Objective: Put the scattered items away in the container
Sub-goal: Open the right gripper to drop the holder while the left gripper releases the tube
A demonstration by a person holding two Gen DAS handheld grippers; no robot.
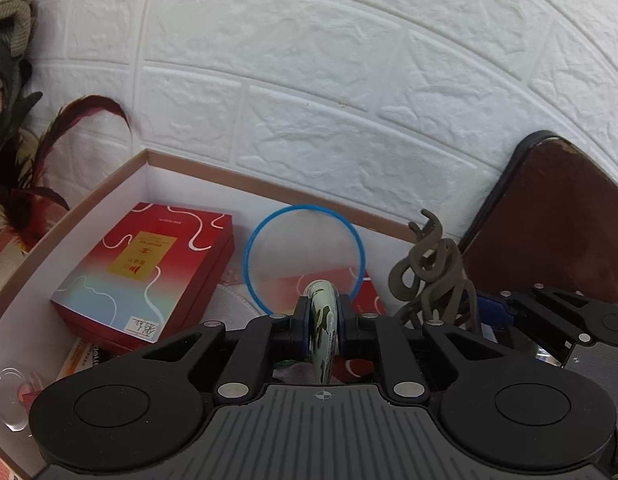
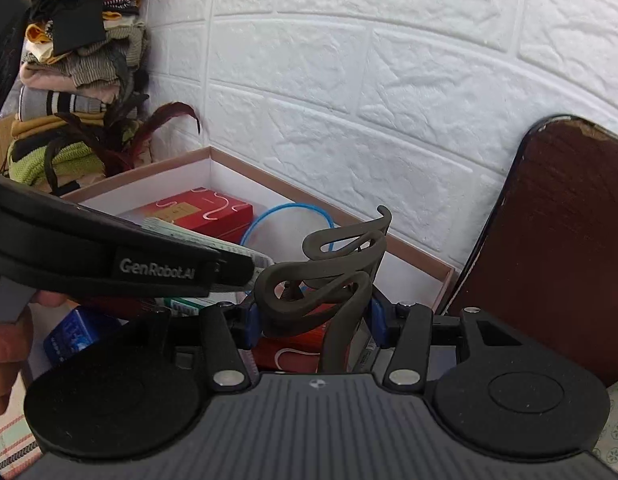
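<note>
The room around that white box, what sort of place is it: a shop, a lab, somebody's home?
Probably a home, a bedroom or storage corner. Folded clothes are stacked beside a white brick-pattern wall, and a worn brown board leans against it. The box holds household bits, such as a red gift box.

white brick wall [image 1: 349, 80] | brown board [image 2: 557, 248] leaning on wall, R | clothes pile [image 2: 81, 60] L | dark feathers [image 1: 49, 148]

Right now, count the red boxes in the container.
2 at least. One large red box lies at the container's back left; a second red box sits lower, behind the blue hoop and left gripper. Others may be hidden.
</note>
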